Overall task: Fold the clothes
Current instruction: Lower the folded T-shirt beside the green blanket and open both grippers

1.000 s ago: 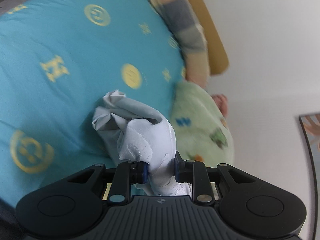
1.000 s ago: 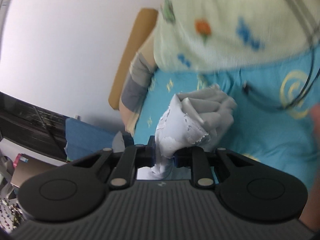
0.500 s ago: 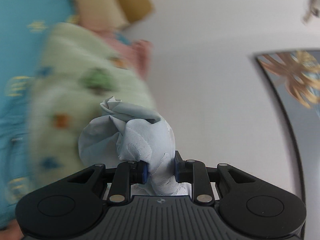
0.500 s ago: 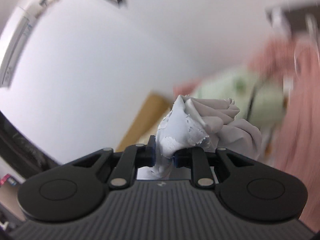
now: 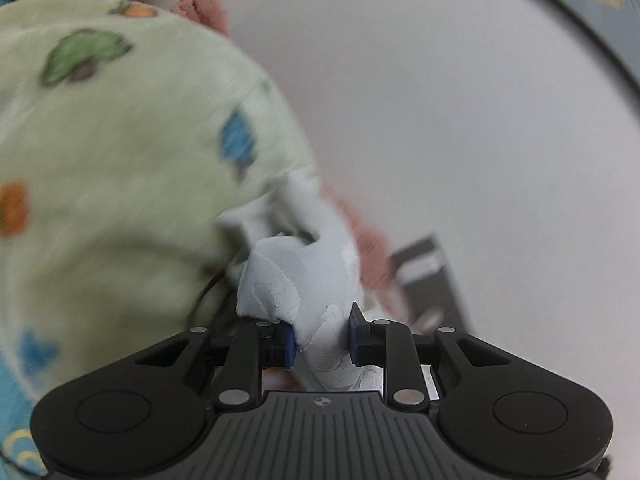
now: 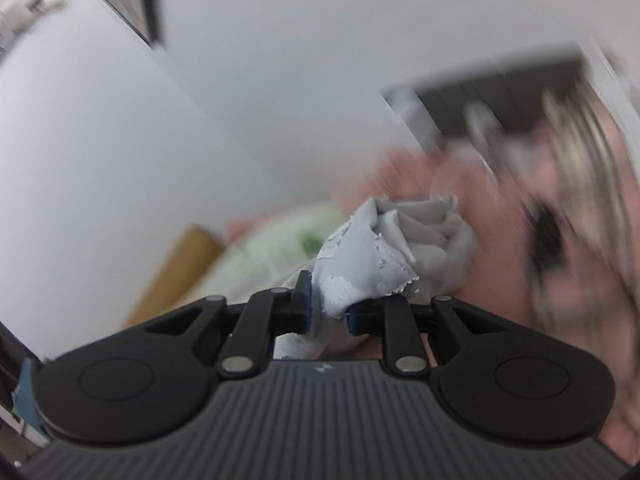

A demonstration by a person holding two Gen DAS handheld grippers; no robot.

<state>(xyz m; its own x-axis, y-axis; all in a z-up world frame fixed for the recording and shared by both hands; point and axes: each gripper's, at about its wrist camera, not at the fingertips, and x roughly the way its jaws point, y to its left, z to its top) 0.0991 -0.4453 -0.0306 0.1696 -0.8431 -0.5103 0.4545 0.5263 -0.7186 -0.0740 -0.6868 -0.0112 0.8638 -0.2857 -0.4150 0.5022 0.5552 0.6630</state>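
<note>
A pale grey-white garment (image 5: pixel 304 280) with stitched seams is bunched between the pads of my left gripper (image 5: pixel 321 338), which is shut on it. My right gripper (image 6: pixel 328 312) is shut on another bunch of the same pale garment (image 6: pixel 396 248), whose worn edge is frayed. Both grippers are lifted off the bed and point toward the white wall. The rest of the garment hangs below the grippers, out of sight.
A light green blanket with coloured prints (image 5: pixel 112 168) fills the left of the left wrist view, and it also shows in the right wrist view (image 6: pixel 280 248). A pink cloth (image 5: pixel 200 4) lies behind it. A framed picture (image 6: pixel 120 4) hangs on the wall. A blurred pink shape (image 6: pixel 540 240) fills the right.
Both grippers have lifted and swung up from the turquoise bedsheet toward the wall, with the garment still held. The sheet has left both views; the green blanket has come close.
</note>
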